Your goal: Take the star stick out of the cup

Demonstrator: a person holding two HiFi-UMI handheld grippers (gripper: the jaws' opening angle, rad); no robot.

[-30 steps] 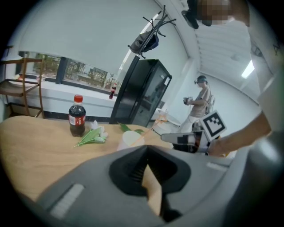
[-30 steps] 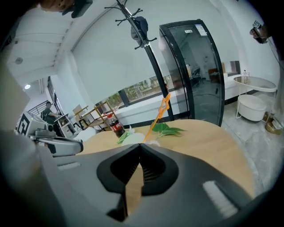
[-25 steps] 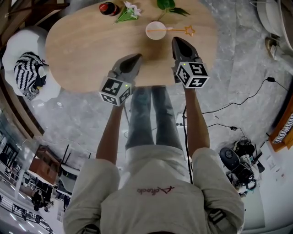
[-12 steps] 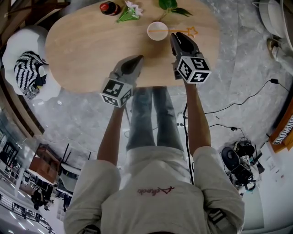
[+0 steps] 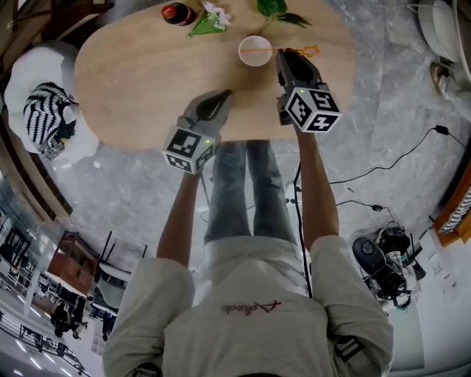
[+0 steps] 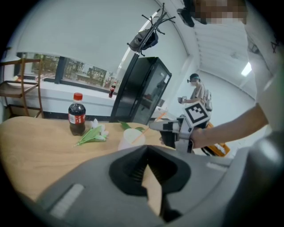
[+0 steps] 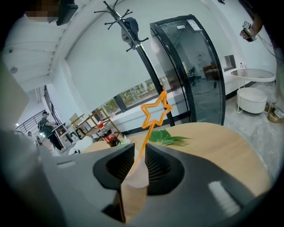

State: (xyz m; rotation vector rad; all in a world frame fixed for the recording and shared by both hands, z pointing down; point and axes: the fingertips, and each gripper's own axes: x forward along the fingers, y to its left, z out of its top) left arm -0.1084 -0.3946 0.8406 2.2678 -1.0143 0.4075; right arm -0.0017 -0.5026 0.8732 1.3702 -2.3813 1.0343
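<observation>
A white cup (image 5: 255,51) stands at the far side of the wooden table (image 5: 132,81). An orange star stick (image 5: 307,50) leans out of it to the right. My right gripper (image 5: 288,56) is at the stick; its jaws are opening, and the thin shaft of the star stick (image 7: 155,111) runs through the gap without being pressed. The cup (image 7: 136,172) shows low between those jaws. My left gripper (image 5: 223,96) hovers shut and empty over the table's near edge, left of the cup (image 6: 131,138). In the left gripper view its tips (image 6: 148,148) meet.
A cola bottle (image 5: 175,12), a white flower (image 5: 210,18) and green leaves (image 5: 276,11) lie along the table's far edge. A white chair with a striped cushion (image 5: 44,110) stands to the left. Cables (image 5: 383,166) trail over the floor on the right.
My right gripper has moved forward to the cup and the stick, and its jaws have spread from a closed point. The left gripper has barely moved.
</observation>
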